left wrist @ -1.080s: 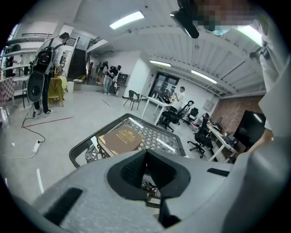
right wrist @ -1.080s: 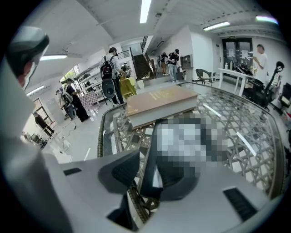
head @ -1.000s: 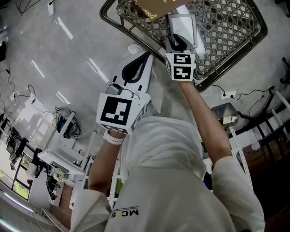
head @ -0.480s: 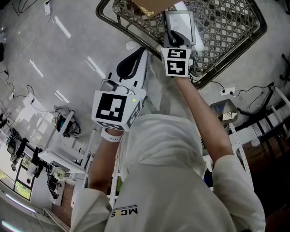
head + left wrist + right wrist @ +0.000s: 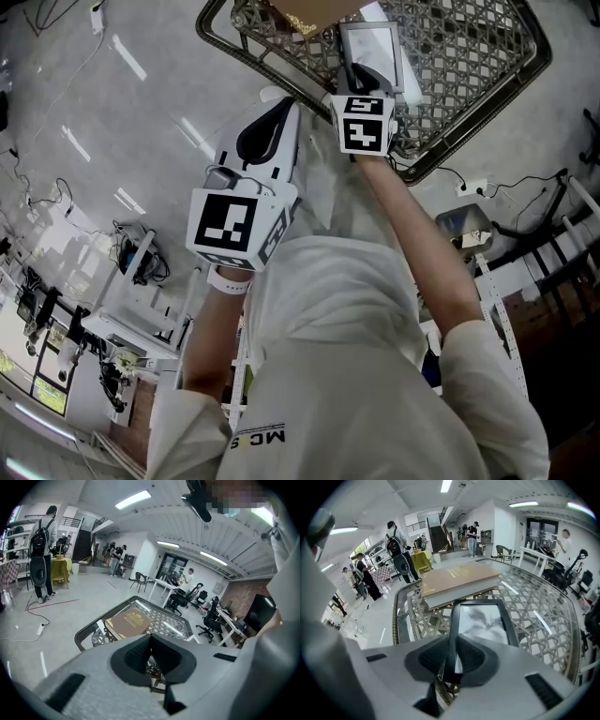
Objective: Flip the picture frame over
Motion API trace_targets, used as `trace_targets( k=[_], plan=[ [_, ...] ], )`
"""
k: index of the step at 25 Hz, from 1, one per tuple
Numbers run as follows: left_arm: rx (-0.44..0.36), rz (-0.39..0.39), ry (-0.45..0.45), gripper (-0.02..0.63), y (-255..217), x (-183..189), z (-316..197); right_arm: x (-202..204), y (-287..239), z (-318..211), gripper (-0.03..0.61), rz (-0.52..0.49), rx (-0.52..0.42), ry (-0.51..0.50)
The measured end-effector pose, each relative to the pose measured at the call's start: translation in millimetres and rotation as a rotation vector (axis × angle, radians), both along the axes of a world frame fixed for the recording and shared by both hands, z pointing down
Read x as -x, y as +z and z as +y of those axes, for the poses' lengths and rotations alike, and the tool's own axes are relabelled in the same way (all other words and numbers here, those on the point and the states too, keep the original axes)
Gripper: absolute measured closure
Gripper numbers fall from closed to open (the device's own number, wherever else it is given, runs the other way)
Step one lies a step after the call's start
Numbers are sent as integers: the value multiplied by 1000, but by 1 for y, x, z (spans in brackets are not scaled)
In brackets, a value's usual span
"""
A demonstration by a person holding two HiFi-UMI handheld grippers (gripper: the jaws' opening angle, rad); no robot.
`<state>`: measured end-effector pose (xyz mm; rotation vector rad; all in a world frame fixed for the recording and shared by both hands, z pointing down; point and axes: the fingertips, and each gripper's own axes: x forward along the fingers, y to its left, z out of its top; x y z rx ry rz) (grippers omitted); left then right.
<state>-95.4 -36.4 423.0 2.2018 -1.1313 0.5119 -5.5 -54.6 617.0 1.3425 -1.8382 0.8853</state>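
The picture frame (image 5: 483, 619), black-rimmed with a pale print under glass, lies on the lattice glass table (image 5: 469, 56), tilted toward me. My right gripper (image 5: 451, 660) has just been closing and is now shut on the frame's near left edge, which runs between its pads. In the head view the frame (image 5: 373, 47) shows just beyond that gripper (image 5: 359, 80). My left gripper (image 5: 279, 111) hangs short of the table's near rim, shut and holding nothing. Its own view shows the jaws (image 5: 151, 654) meeting.
A thick brown book (image 5: 459, 581) lies on the table just behind the frame and also shows in the left gripper view as the book (image 5: 129, 623). The table's woven dark rim (image 5: 281, 84) runs under both grippers. People, chairs and desks stand far off on the grey floor.
The right gripper's jaws have come together on the frame's edge. Both grippers have drifted slightly up and to the left in the head view.
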Motion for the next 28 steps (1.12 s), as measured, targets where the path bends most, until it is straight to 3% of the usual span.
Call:
trace_targets(
  k=[9,28],
  plan=[
    [-3,1,10,594,-1,1,0,-4,3,1,502,-32,40,19],
    [-16,0,14,592,-7,0,2,-8,-25,5,503,-276,63,36]
  ],
)
